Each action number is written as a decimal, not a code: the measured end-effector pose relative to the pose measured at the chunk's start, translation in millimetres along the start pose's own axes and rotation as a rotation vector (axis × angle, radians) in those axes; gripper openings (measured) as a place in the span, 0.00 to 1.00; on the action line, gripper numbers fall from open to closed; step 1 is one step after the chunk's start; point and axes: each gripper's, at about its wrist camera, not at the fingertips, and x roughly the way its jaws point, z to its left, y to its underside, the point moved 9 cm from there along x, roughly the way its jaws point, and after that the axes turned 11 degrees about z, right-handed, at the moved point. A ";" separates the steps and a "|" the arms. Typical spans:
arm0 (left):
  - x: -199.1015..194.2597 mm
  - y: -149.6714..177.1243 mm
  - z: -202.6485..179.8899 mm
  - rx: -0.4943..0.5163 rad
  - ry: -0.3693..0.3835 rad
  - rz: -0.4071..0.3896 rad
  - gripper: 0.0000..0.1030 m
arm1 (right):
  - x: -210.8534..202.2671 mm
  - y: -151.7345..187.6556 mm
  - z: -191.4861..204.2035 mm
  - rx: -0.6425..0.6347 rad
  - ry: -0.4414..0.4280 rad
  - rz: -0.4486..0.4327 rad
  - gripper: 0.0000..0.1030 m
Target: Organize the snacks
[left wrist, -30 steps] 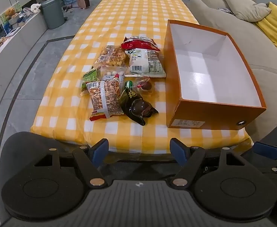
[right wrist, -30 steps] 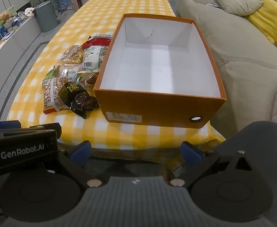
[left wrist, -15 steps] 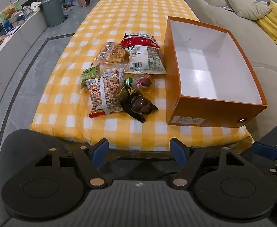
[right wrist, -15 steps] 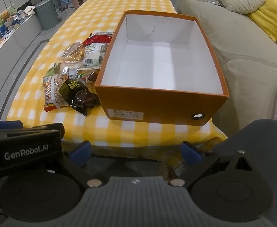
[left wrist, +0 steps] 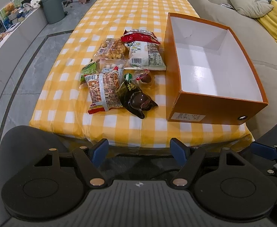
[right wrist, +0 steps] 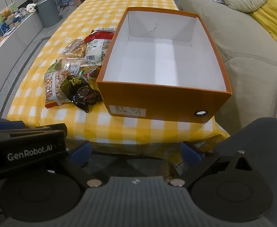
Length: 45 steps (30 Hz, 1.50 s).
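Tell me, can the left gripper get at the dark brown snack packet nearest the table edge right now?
Probably yes. The left gripper is open and empty, short of the table edge, and the dark brown packet lies at the front of the pile with only bare tablecloth before it. The orange box sits off to its right.

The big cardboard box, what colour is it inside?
White inside, orange outside: the big cardboard box shows best in the right wrist view.

I hold my left gripper (left wrist: 139,149) level with its blue-tipped fingers (left wrist: 100,148) spread wide apart and gripping nothing, while beside it my right gripper (right wrist: 135,151) sits likewise, its fingers (right wrist: 190,152) parted and bare.
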 end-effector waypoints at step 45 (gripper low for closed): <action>2.0 0.1 3.7 -0.017 0.000 0.007 0.84 | -2.2 -5.1 9.8 -0.031 -0.001 -0.023 0.94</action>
